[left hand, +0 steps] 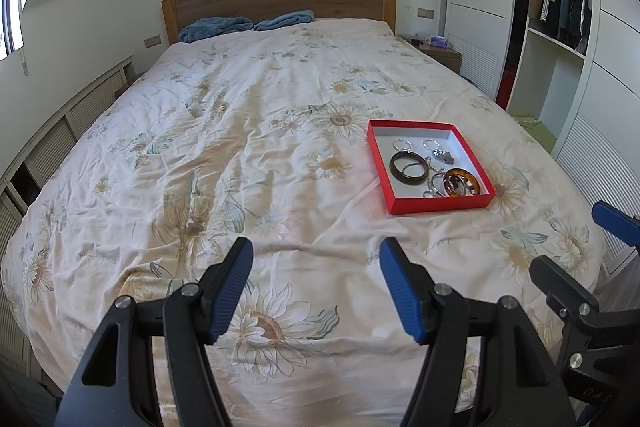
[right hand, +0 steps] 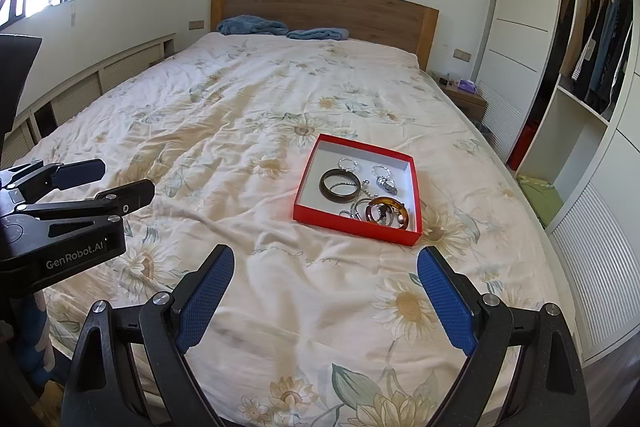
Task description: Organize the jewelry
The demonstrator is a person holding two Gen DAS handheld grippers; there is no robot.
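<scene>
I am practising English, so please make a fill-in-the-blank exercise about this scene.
1. The jewelry lies in a shallow ____ box.
2. The box rests on the ____.
3. The left claw and the right claw are both ____.
4. The dark bangle lies ____ the box.

Missing words: red; bed; open; inside

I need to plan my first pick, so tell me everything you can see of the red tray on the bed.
The shallow square red cardboard tray has red outer walls and a white inside, open on top with no lid in view. It lies flat on the floral bedspread, on the wardrobe side of the bed. Inside lie a dark brown bangle, an amber tortoiseshell bangle, two thin silver rings and some small metal pieces, crowded toward the near right corner. Neither claw touches it.
</scene>
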